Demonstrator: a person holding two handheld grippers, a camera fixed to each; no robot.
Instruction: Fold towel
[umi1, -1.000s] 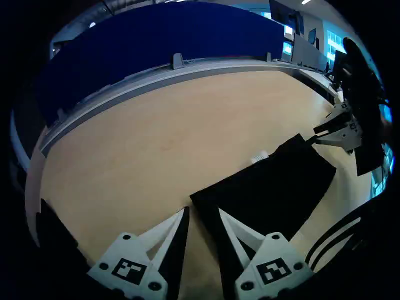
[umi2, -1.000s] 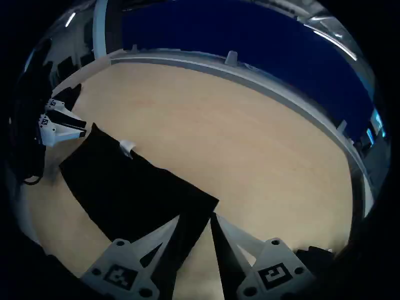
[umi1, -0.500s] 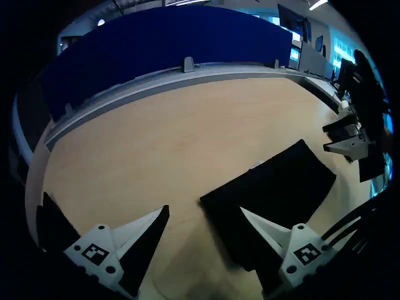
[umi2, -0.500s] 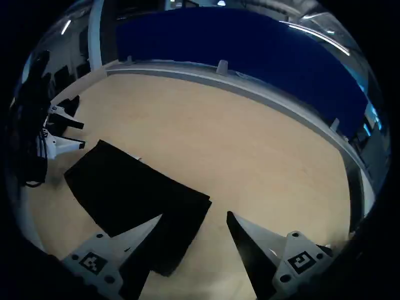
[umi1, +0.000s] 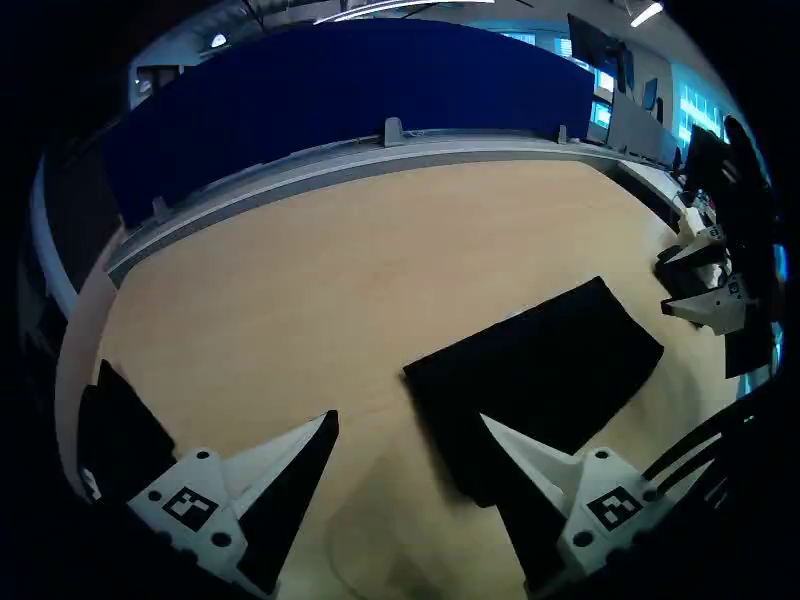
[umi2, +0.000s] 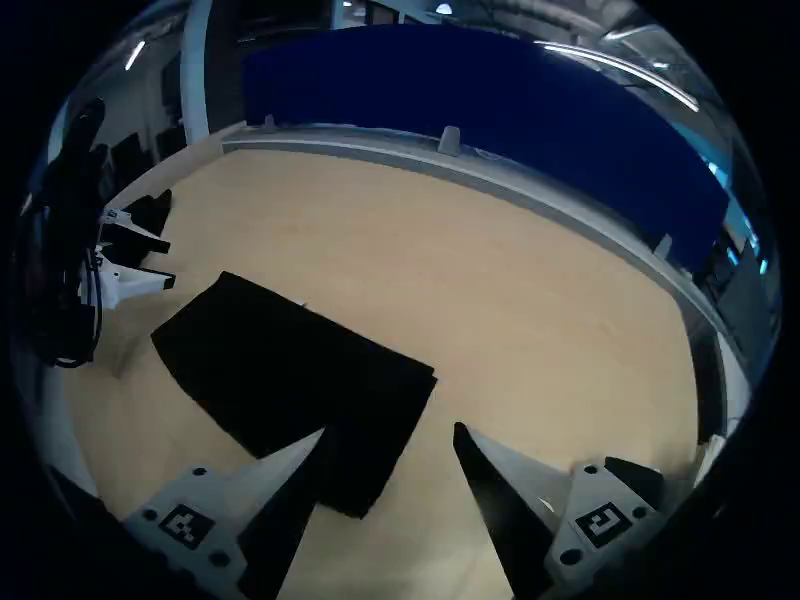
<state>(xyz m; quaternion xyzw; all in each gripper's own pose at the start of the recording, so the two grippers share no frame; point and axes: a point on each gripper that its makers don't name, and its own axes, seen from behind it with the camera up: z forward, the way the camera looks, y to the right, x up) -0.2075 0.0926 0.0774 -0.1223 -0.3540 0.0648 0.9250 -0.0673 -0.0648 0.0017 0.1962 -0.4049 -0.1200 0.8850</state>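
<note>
Wide bare tabletop (umi1: 300, 280), blue divider (umi1: 350, 90) behind

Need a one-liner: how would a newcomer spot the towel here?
Start at the long blue partition and drop to the light wooden desk in front of it. The towel lies flat on that desk, a black rectangle. Its matte black cloth against the pale wood sets it apart.

Towel (umi2: 290, 370) lies flat before the spread right hand-held gripper (umi2: 390, 430).

Dim, blue-tinted light — sharp centre, edges bowed (fisheye) — soft shadows.
</note>
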